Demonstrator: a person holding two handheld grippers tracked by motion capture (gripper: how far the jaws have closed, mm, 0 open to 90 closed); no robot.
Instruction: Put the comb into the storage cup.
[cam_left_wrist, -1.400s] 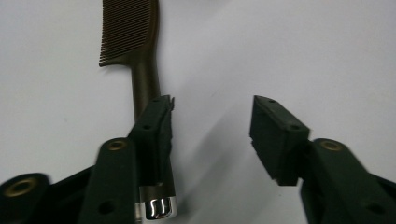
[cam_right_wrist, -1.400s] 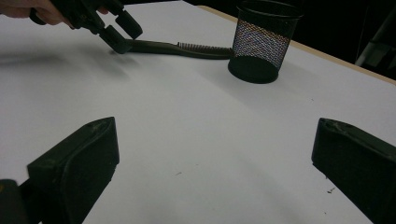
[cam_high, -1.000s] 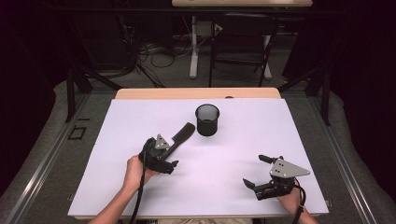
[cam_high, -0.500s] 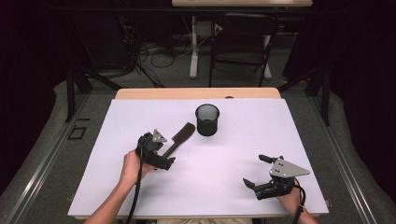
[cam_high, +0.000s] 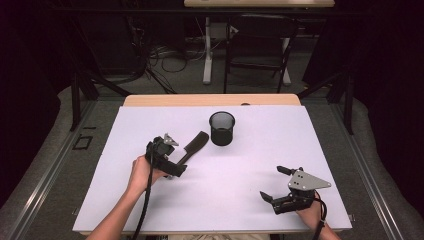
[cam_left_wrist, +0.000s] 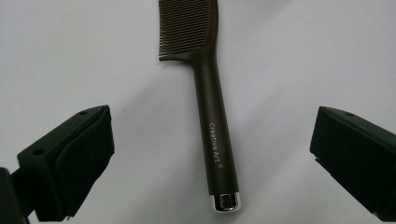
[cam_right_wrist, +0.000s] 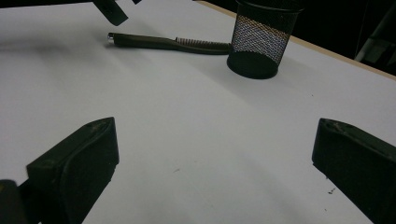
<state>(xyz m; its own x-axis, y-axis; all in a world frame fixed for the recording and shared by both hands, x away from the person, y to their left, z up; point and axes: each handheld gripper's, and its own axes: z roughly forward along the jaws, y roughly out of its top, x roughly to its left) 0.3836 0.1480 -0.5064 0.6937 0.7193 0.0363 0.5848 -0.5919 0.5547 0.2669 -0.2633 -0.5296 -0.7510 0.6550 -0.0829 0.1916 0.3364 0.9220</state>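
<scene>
High view sits above, looking forward and down over the whole tabletop (cam_high: 250, 200). Left gripper view stares down close at the comb (cam_left_wrist: 215, 126); right gripper view looks low across, sharing that comb and the mesh cup (cam_right_wrist: 261, 39).

In the left gripper view the comb (cam_left_wrist: 205, 70) is running off the top edge, its teeth cut short there. From above, the left gripper (cam_high: 170, 159) is covering the comb's handle end. In the right gripper view the mesh cup (cam_right_wrist: 261, 39) is losing its rim at the top edge.
</scene>
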